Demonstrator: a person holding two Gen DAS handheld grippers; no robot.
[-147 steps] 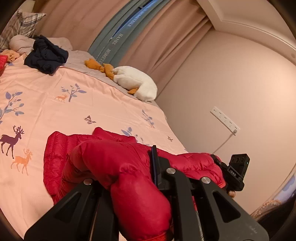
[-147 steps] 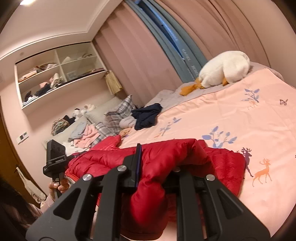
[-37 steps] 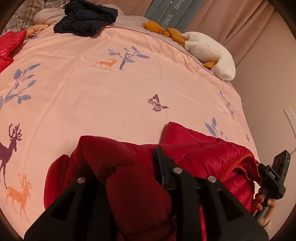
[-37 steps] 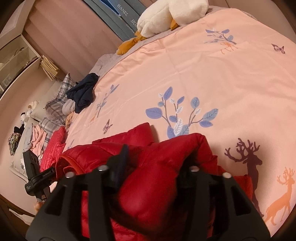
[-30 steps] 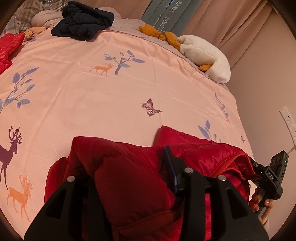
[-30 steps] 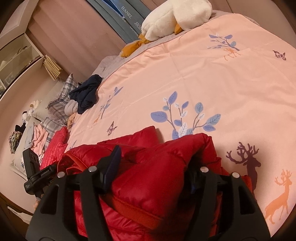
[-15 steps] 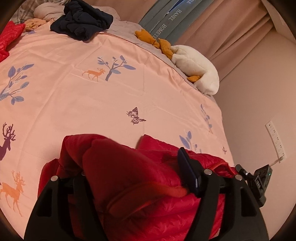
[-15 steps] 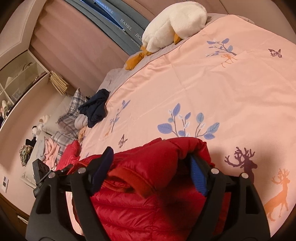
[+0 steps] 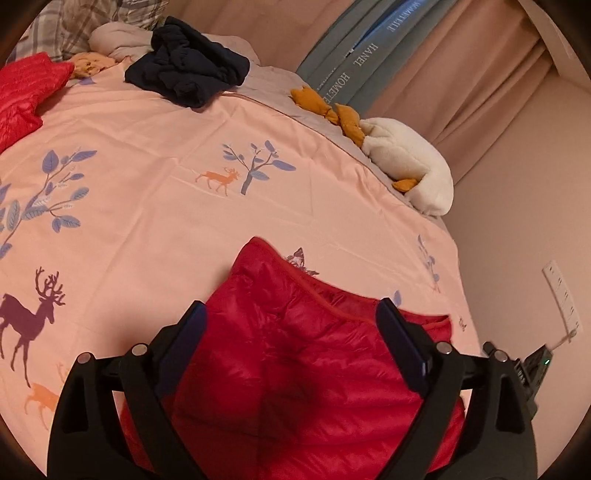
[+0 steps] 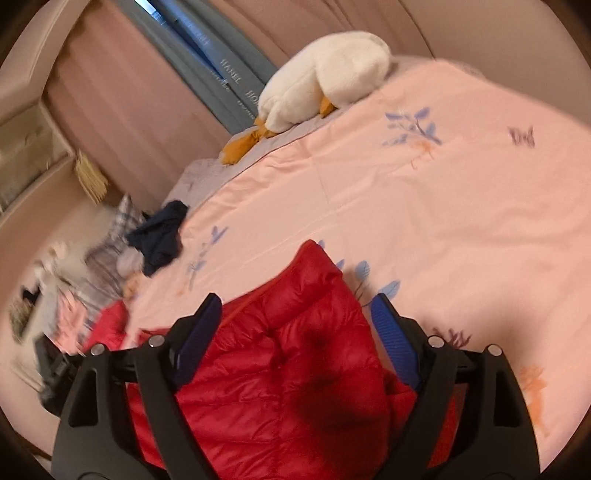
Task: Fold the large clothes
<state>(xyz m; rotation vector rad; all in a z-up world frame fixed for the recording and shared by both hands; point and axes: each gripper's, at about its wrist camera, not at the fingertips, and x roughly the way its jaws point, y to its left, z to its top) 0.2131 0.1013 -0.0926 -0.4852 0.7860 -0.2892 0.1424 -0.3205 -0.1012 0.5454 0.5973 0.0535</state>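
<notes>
Both sets of jaws stand wide and are opening, with nothing pinched between the pads: the left gripper (image 9: 291, 314) hangs over the red puffer jacket (image 9: 295, 369), its two dark blue pads clear of the fabric on either side, and the right gripper (image 10: 295, 310) does the same over the red puffer jacket (image 10: 280, 369) from the other side, its ribbed blue pads apart from the quilting. The jacket lies in a folded heap on the pink bedspread (image 9: 147, 206) at the near edge of the bed, one corner of it pointing up the bed toward the far side. Taking the jacket as the landmark: beyond it, at the far edge of the bed, a white plush goose (image 9: 410, 177) with orange feet lies against the curtains; the same goose (image 10: 325, 77) shows in the right wrist view. Farther from the jacket toward the pillows, a dark navy garment (image 9: 188, 74) lies crumpled on the spread, next to a plaid pillow (image 9: 62, 33). Well apart from the jacket, near that pillow end, a second red garment (image 9: 26, 96) lies at the bed's edge. Just beside the jacket, at the lower right of the left wrist view, part of the right gripper's black body (image 9: 532, 369) shows. On the wall past the jacket's right side sits a white power strip (image 9: 561, 295).
</notes>
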